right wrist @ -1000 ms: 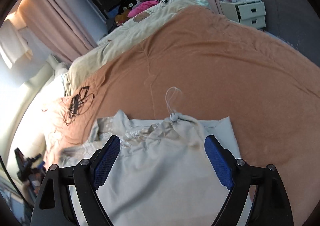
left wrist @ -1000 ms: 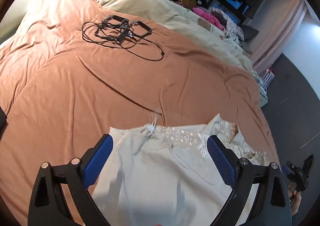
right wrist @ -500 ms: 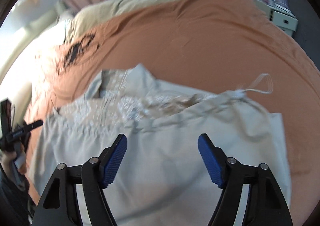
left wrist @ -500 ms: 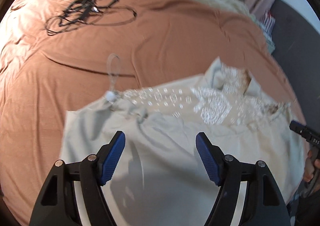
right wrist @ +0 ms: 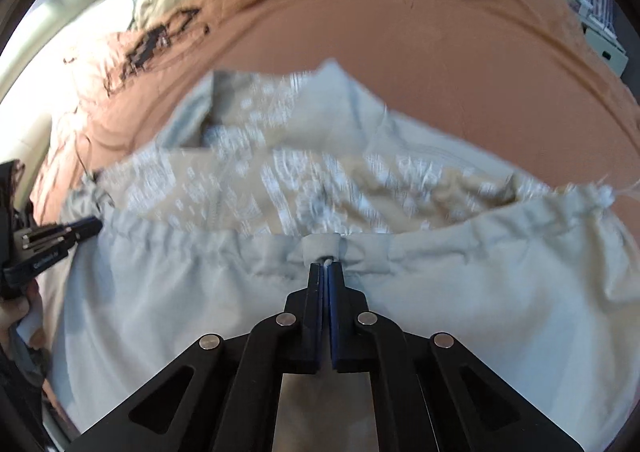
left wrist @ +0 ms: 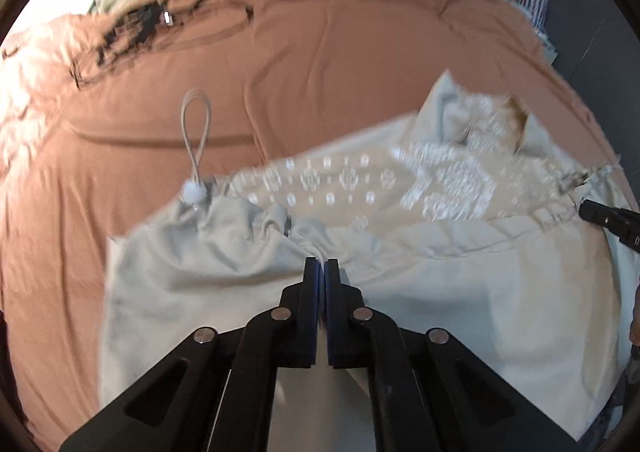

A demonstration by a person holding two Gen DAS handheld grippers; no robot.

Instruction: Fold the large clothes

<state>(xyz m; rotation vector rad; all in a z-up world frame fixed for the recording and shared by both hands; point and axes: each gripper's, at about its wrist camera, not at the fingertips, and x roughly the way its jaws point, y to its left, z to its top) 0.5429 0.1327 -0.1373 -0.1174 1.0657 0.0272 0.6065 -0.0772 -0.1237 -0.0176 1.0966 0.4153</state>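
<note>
Jaws of both grippers, left (left wrist: pixel 321 262) and right (right wrist: pixel 327 267), clamped on one pale jacket's (left wrist: pixel 460 300) gathered hem.

I see a pale grey-beige garment (left wrist: pixel 460 292) with a tan lining (right wrist: pixel 360 188) in white geometric print, lying on a rust-orange bedspread (left wrist: pixel 340 64). My tongs are black with blue pads (right wrist: pixel 332 292).
</note>
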